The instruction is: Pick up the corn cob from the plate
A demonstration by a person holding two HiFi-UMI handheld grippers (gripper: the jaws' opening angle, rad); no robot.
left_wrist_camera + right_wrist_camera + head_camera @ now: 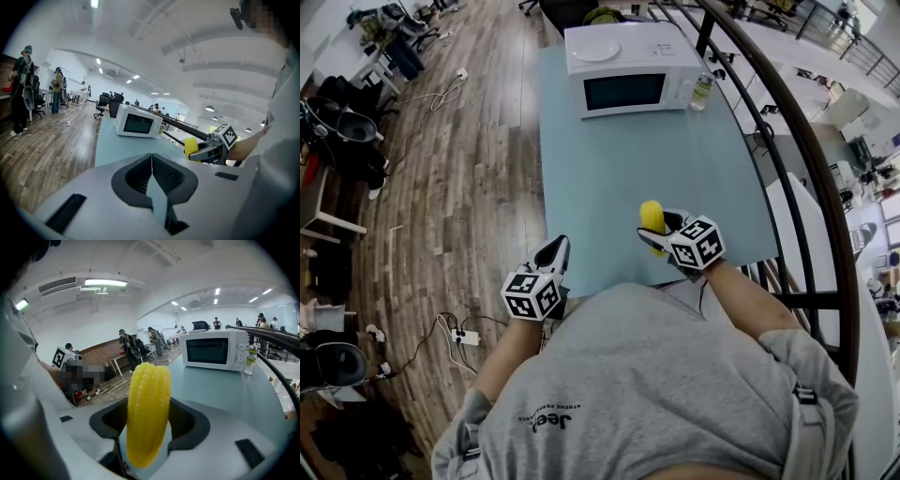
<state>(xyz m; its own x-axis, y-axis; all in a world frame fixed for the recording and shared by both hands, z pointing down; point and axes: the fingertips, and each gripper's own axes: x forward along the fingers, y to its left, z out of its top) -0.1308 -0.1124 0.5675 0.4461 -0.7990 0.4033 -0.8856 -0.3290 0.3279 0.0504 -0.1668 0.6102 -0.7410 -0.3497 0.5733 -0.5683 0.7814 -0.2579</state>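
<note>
Corn cob (147,413) is clamped in the right tool (661,225). Jaws stand wide, one pad on each side of the cob's lower half. Most of the cob sticks out past the jaw tips, roughly along the line the tool points. It is held off the surface, above the near edge of the pale blue worktop (619,169), right of centre.

Left tool (152,180): jaws fully together, pads meeting along a thin seam, nothing between them. It sits at the worktop's near left corner, well apart from the right tool.

White microwave (623,67) stands at the far end of the worktop, with a small bottle (702,92) just beside its right side.
</note>
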